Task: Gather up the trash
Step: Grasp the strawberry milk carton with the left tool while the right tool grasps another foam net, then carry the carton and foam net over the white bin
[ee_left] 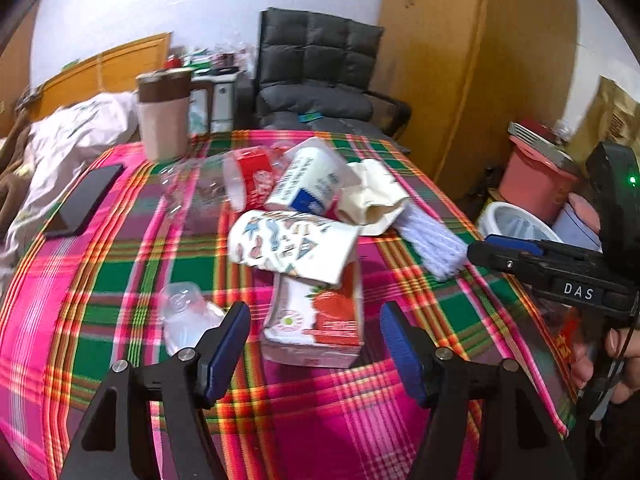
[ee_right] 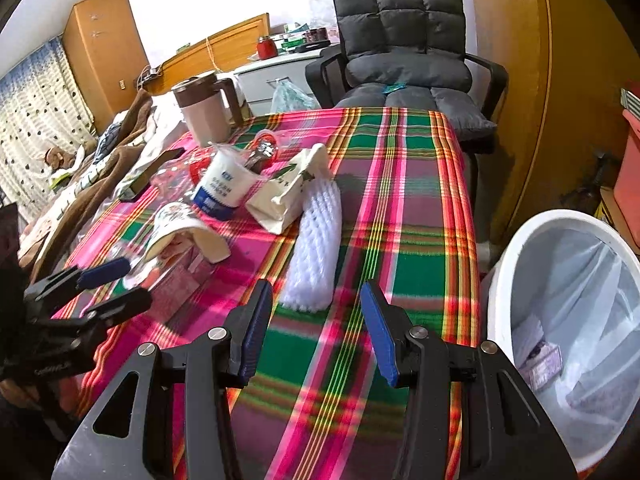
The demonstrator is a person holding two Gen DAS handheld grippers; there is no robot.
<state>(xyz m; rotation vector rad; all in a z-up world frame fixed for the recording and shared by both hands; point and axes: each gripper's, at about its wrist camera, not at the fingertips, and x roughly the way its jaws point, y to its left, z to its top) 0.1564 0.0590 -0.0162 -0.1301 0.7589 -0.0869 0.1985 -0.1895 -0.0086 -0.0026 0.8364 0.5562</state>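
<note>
Trash lies heaped on the plaid tablecloth [ee_left: 120,280]. My left gripper [ee_left: 314,350] is open, and a red and white strawberry carton [ee_left: 320,316] lies between its blue pads without touching them. Behind the carton are a cartoon-printed carton [ee_left: 292,244], a white and blue pack [ee_left: 312,184], a cream paper bag [ee_left: 372,196] and a crushed clear bottle with a red label [ee_left: 248,176]. A clear plastic cup [ee_left: 184,312] lies left of the left finger. My right gripper [ee_right: 318,320] is open and holds nothing, just short of a white bristly bundle [ee_right: 316,240].
A white bin [ee_right: 500,280] with a clear liner stands beside the table's right edge, some trash inside. A dark phone [ee_left: 86,200] and a brown-lidded jug [ee_left: 164,116] sit at the far left of the table. A grey padded chair [ee_left: 316,72] stands behind it, bedding to the left.
</note>
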